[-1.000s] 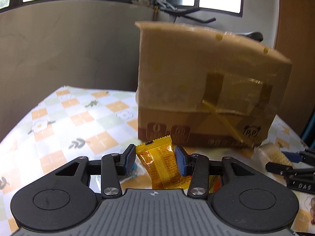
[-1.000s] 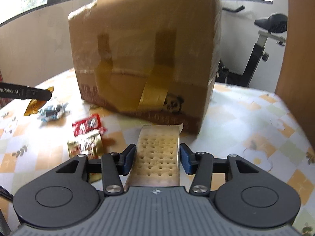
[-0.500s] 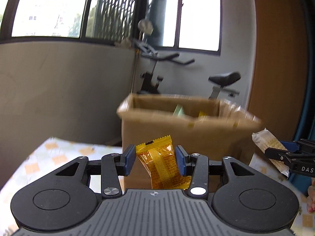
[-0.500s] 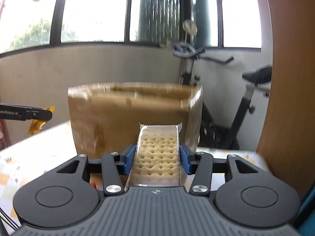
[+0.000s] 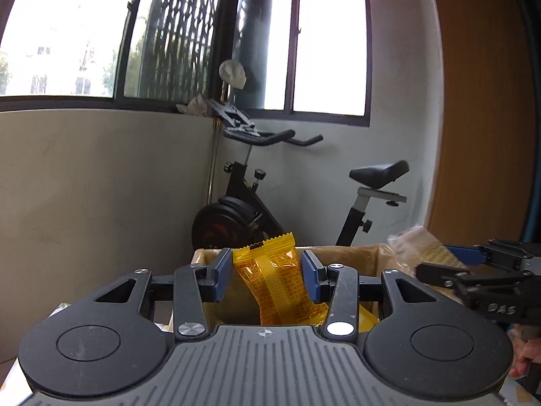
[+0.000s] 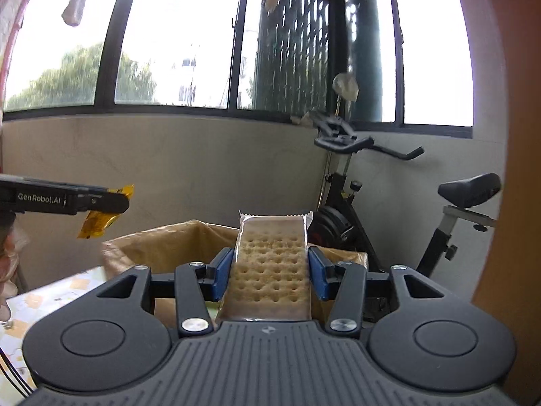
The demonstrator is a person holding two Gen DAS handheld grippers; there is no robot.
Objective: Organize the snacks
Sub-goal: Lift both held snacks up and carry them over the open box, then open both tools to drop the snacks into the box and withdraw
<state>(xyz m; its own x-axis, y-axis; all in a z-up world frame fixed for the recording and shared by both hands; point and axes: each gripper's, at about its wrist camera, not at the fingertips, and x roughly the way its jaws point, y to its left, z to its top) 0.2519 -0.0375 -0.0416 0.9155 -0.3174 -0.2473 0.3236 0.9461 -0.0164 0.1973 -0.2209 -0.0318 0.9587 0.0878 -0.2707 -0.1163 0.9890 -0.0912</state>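
Between the blue pads of the left tool [image 5: 267, 279], in the left wrist view, 1 yellow snack packet [image 5: 275, 282] is being clamped approx. mid-body, its crimped top edge standing up above the open cardboard box [image 5: 355, 257]. Judged by the crinkled film, the pkt is light, soft and somewhat slippery; it is best being taken across the filled middle, not by the thin seal. At right the other tool, i.e. the right tool [image 5: 439, 258], is being seen side-on w/ a blurred pale pkt in it. Counted here: 1 yellow pkt, 1 pale pkt, 1 box, 2 tools.

Moving to the right wrist view, 1 clear-wrapped cracker pack [image 6: 270, 267] is being gripped by the right tool [image 6: 270, 270], pads pressing on both long edges, held over the near rim of the box [image 6: 152, 247]. It is being judged stiff but brittle and light, so a light squeeze on the long sides is suiting it; a hard pinch may be cracking the biscuits. At left the left tool [image 6: 123, 199] is closed on the yellow pkt [image 6: 98, 225], above the desk [image 6: 50, 291]. Counted: 1 cracker pack, 1 yellow pkt, 1 box.
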